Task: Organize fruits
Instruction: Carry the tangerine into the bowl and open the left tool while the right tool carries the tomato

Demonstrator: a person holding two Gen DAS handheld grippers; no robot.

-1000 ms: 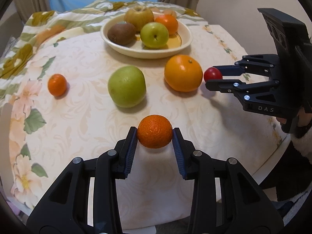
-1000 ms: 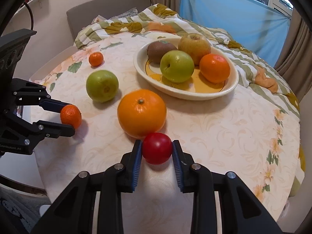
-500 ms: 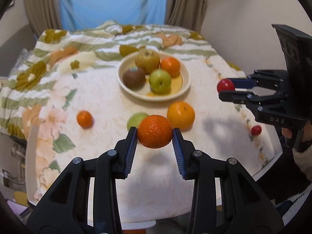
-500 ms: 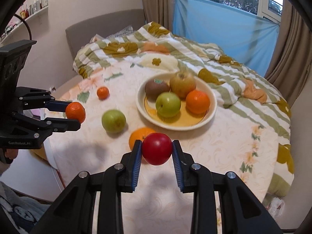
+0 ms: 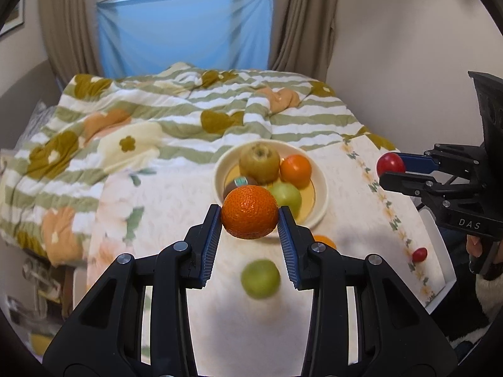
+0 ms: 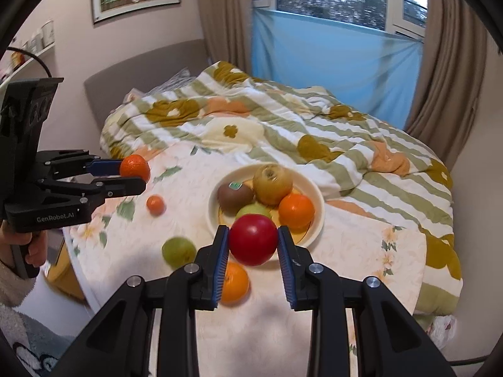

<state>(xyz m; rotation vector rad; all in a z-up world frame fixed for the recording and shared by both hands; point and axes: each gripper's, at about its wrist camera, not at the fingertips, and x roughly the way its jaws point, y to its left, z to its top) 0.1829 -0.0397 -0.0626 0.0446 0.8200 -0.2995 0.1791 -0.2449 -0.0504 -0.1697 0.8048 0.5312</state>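
My left gripper [image 5: 250,216] is shut on a small orange mandarin [image 5: 250,212] and holds it high above the table; it also shows in the right wrist view [image 6: 133,172]. My right gripper [image 6: 253,245] is shut on a red round fruit [image 6: 253,239], also raised; it shows in the left wrist view [image 5: 389,168]. Below, a cream bowl [image 6: 317,220] holds a brown pear, a kiwi, a green apple and an orange. A green apple [image 6: 178,251], a big orange [image 6: 234,282] and a small mandarin [image 6: 156,204] lie on the tablecloth.
A small red fruit [image 5: 419,254] lies near the table's right edge. A striped floral quilt [image 6: 283,125] covers the bed behind the table. Curtains and a blue sheet hang at the window. A grey headboard [image 6: 141,72] stands at the left.
Both grippers have risen well above the table with their fruits, so the bowl and the loose fruits look smaller and lower. Both grips are unchanged.
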